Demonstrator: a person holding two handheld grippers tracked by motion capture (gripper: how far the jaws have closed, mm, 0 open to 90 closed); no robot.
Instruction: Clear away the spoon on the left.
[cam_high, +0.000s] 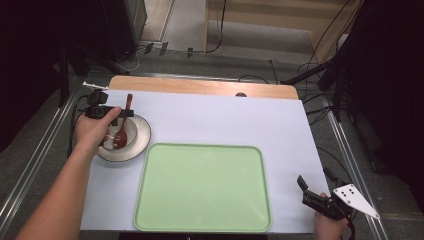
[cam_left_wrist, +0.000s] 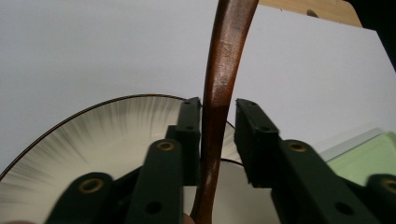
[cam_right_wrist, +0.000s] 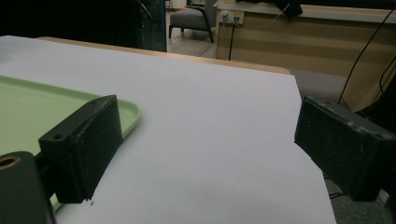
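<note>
**A:** From the high view, where is the spoon (cam_high: 123, 126)?

**B:** At nine o'clock on the worktop (cam_high: 215, 120), its head in the bowl (cam_high: 141, 131) and its handle leaning over the far rim, so I reach it with the left tool (cam_high: 111, 114). The right tool (cam_high: 311, 194) waits at five o'clock, past the tray (cam_high: 202, 187).

**A:** Left gripper view?

**B:** My jaws flank the handle (cam_left_wrist: 219, 93); one touches it, the other stands just off it, so no grip yet.

**A:** Right gripper view?

**B:** Jaws wide apart, holding nothing.
</note>
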